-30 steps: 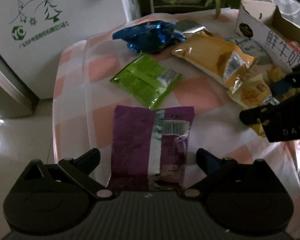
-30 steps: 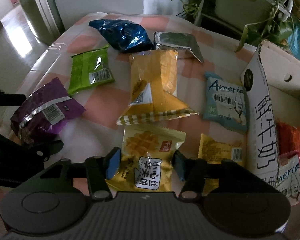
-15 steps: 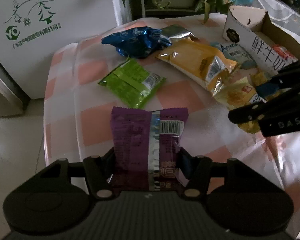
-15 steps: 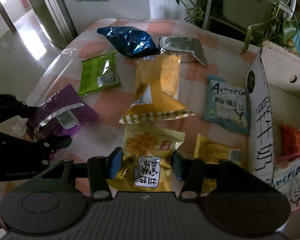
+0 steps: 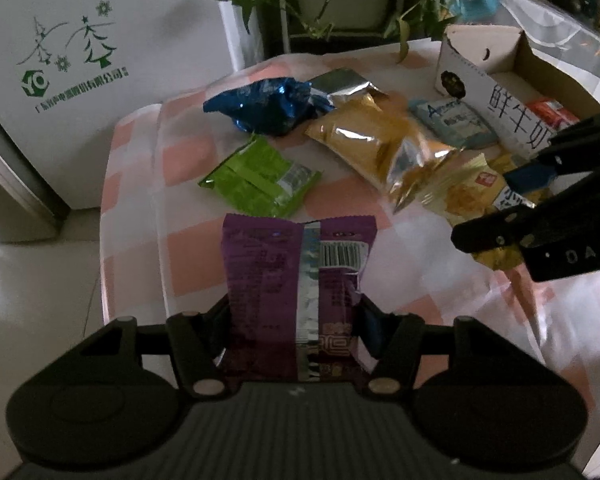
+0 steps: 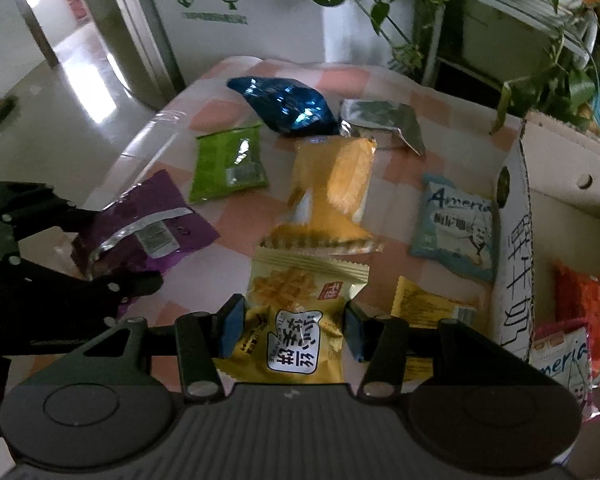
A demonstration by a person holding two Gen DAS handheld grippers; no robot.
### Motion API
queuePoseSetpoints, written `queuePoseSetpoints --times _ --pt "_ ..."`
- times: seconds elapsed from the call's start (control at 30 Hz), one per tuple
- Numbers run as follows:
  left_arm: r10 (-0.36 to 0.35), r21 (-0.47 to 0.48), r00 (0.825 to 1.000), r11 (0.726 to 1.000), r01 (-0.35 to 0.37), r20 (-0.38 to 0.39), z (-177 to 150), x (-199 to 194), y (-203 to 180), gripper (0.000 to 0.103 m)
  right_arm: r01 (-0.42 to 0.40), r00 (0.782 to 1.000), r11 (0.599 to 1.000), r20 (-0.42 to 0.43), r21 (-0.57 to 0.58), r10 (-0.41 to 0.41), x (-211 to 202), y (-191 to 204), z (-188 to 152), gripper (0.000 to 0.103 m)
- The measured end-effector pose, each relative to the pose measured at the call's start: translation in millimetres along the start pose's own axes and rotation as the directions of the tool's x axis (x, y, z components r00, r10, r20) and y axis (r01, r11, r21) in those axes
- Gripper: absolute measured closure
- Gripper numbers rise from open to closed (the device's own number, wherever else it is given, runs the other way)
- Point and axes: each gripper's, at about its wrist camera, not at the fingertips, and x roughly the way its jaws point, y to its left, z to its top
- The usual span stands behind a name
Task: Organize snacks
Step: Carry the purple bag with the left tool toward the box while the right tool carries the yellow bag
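The left gripper [image 5: 296,320] is now pinching the purple snack packet [image 5: 300,276] by its near end; one sec ago its jaws were standing wide on both sides of the packet, which was lying flat on the table, and they have just been closing onto it. The packet is now rising off the pink-and-white checked tablecloth [image 5: 188,248], its far end w/ the barcode sticking up and forward. The right gripper [image 6: 288,332] is squeezing the yellow waffle packet [image 6: 296,320] between its blue pads [image 6: 232,326]; its jaws have been closing only a little, as they were already nearly on the packet before. This packet is also lifting from the cloth compared w/ the earlier pictures. In both views the table is looking further away than a sec ago. The other snacks are staying where they were: green packet [image 5: 260,178], blue bag [image 5: 268,104], silver packet [image 6: 382,126], big orange-yellow bag [image 6: 328,196], light blue packet [image 6: 456,228] and small yellow packet [image 6: 428,308]. The cardboard box [image 6: 512,248] is standing at the right side of the table, w/ red and white packets [image 6: 580,312] inside.
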Motion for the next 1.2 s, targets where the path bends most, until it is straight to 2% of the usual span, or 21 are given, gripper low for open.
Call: queuePoseSetpoints --times 0.43,0.83,1.2 --pt "0.022 0.035 0.999 0.999 -0.023 0.027 2.5 -13.8 -10.4 0.042 -0.01 0.997 1.0 0.075 -0.029 0.012 -25.1 3.4 2.4 0.045" --pt "0.03 0.002 0.993 1.0 -0.031 0.113 24.0 -31.2 -15.4 0.042 0.035 0.988 0.999 0.154 -0.004 -0.034 -43.2 -12.8 10.6 0.045" --pt "0.012 0.036 0.986 0.999 -0.018 0.167 39.6 -39.7 -40.7 0.042 0.052 0.977 0.999 0.207 0.009 -0.053 -63.7 -28.1 11.4 0.045"
